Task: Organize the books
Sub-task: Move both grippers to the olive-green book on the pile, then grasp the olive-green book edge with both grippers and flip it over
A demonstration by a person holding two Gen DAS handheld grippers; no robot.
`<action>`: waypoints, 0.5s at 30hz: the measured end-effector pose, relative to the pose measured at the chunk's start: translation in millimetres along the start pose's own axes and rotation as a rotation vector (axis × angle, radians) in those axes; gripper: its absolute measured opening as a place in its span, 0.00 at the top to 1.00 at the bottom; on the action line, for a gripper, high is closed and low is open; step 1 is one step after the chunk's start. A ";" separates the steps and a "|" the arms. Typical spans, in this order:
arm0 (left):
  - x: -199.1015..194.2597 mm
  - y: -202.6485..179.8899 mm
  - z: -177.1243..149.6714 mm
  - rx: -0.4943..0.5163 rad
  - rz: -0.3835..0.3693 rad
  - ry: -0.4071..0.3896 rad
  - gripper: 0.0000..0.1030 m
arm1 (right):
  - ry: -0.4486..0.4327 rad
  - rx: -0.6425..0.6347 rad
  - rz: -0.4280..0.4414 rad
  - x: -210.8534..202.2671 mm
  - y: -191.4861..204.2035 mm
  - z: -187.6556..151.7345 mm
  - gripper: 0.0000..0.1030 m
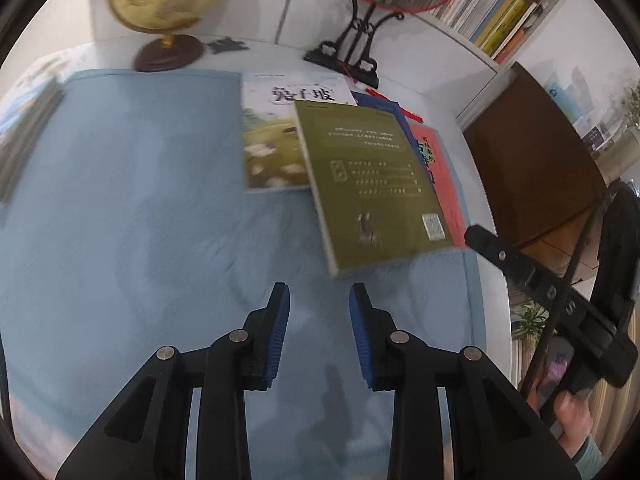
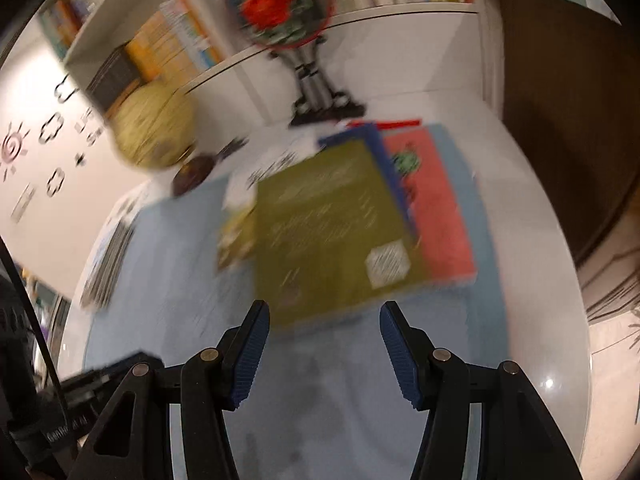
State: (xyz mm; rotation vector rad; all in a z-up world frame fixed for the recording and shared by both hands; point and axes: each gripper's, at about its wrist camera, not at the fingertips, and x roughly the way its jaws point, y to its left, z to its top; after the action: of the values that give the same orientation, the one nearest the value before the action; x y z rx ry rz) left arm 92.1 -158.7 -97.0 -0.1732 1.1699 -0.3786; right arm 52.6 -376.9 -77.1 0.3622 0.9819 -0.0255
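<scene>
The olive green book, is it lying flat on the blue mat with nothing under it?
No, the olive green book lies on top of other books, overlapping the white illustrated book and the blue book beneath it.

olive book (image 1: pixel 372 184), red book (image 1: pixel 442 176), blue mat (image 1: pixel 120 200)

- You see a green book (image 1: pixel 372 184) on top of the pile, lying flat and turned a bit crooked. Its cover shows pale writing and a small square code near one corner.
- Under it lies a white book (image 1: pixel 276 136) with a grassy picture and big black letters.
- A blue book (image 1: pixel 390 110) peeks out from below the green one.
- A red book (image 1: pixel 442 176) lies flat at the bottom, beside the blue one.
</scene>
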 end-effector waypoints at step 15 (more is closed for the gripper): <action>94.0 -24.8 39.4 0.066 -0.040 0.092 0.73 | 0.118 -0.004 0.007 69.2 -31.5 16.5 0.65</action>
State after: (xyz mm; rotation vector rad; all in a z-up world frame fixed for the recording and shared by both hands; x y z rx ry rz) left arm 155.0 -219.6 -154.8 -0.1226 1.2442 -0.4641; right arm 98.9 -401.8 -134.4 0.3665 1.0971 0.0042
